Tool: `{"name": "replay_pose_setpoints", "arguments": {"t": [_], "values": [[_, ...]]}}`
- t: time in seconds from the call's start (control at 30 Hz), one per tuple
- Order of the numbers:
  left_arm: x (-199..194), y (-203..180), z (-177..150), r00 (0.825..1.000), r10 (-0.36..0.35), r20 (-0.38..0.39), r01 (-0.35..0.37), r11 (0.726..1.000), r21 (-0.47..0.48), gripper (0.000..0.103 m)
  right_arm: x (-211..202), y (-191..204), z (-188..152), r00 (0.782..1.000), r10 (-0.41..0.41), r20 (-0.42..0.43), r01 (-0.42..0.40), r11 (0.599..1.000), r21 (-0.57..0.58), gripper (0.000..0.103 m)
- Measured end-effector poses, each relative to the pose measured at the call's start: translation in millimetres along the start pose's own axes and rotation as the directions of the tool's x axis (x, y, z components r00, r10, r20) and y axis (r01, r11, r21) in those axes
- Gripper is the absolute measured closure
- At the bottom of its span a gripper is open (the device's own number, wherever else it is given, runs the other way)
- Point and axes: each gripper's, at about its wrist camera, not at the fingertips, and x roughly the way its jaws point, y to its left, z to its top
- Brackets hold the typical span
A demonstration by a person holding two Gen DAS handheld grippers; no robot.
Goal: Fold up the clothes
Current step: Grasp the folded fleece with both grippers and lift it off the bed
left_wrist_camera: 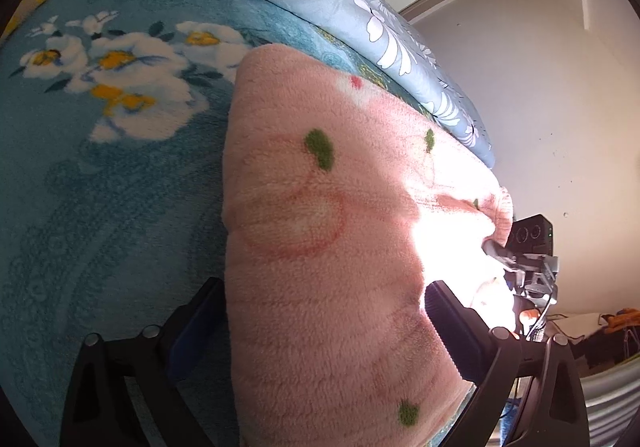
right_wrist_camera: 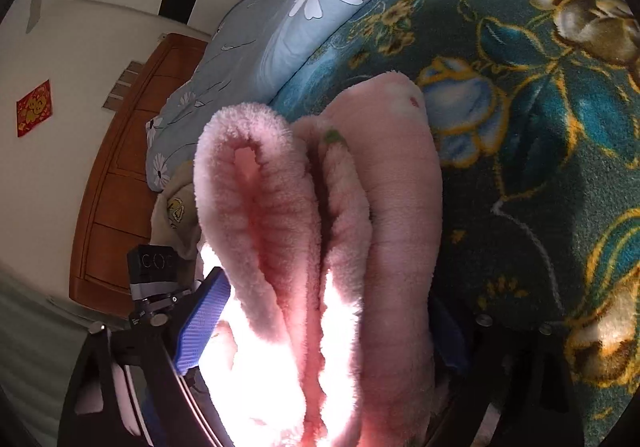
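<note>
A thick folded pink fleece garment (left_wrist_camera: pixel 320 207) with green spots lies on the bed and fills the left wrist view. My left gripper (left_wrist_camera: pixel 324 287) straddles its near end, both pads against the bundle's sides. In the right wrist view the same garment (right_wrist_camera: pixel 384 207) shows its stacked folds end-on, with a ribbed cuff (right_wrist_camera: pixel 248 175) looped at the left. My right gripper (right_wrist_camera: pixel 328 287) holds those folds, its blue left pad (right_wrist_camera: pixel 204 319) touching the fleece and its right pad mostly hidden behind it. The right gripper (left_wrist_camera: pixel 532 271) also shows at the garment's far end in the left wrist view.
The garment rests on a teal flowered blanket (left_wrist_camera: pixel 100 187) that covers the bed. A pale blue quilt (left_wrist_camera: pixel 360 7) with white flowers is bunched along the far side. A wooden headboard (right_wrist_camera: pixel 120 175) and a white wall (left_wrist_camera: pixel 540 107) stand beyond it.
</note>
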Motion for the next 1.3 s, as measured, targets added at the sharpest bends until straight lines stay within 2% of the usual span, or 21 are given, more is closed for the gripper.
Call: {"name": "replay_pose_setpoints", "arguments": {"t": [0.07,0.13,0.2,0.27,0.43,0.6,0.7,0.93,1.1,1.3], "values": [[3,2,-2,1.0,-0.017,0.004,0.017,0.999,-0.034,0.032,-2,-4,0,1.0,-0.006,0.003,0.006,1.0,0.018,0.041],[4,-4,-5,1.0,0.01,0.015,-0.01,1.0,-0.025,0.044,-5,1,-2,1.0,-0.011,0.009,0.01,1.0,0.011,0.051],[0,-14,-9,0.999,0.037,0.032,-0.036,0.999,-0.005,0.06,-10,12,-6,0.999,-0.034,0.018,0.035,0.999,-0.018,0.057],[-9,-30,-15,0.996,0.059,0.059,-0.061,0.998,0.025,0.065,-15,24,-8,0.999,-0.04,0.033,0.041,0.998,-0.04,0.06],[-39,-86,-40,0.99,0.081,0.116,-0.097,0.985,0.14,0.066,-49,56,-21,0.996,0.013,0.085,-0.006,0.996,-0.087,0.061],[-53,-146,-62,0.991,0.034,0.126,-0.062,0.973,0.223,0.066,-103,72,-45,0.989,0.039,0.14,-0.024,0.994,-0.11,0.061],[-50,-177,-69,0.994,0.009,0.108,-0.04,0.958,0.284,0.066,-138,71,-57,0.986,0.007,0.168,0.011,0.994,-0.106,0.061],[15,-270,-87,0.997,-0.072,0.007,0.063,0.918,0.391,0.066,-264,47,-91,0.962,-0.088,0.257,0.107,0.992,-0.063,0.061],[73,-332,-91,0.989,-0.118,-0.092,0.147,0.882,0.448,0.066,-352,20,-101,0.935,-0.182,0.305,0.197,0.98,-0.018,0.06],[134,-400,-108,0.976,-0.118,-0.181,0.197,0.834,0.516,0.066,-431,-29,-103,0.902,-0.262,0.342,0.261,0.964,0.05,0.06]]}}
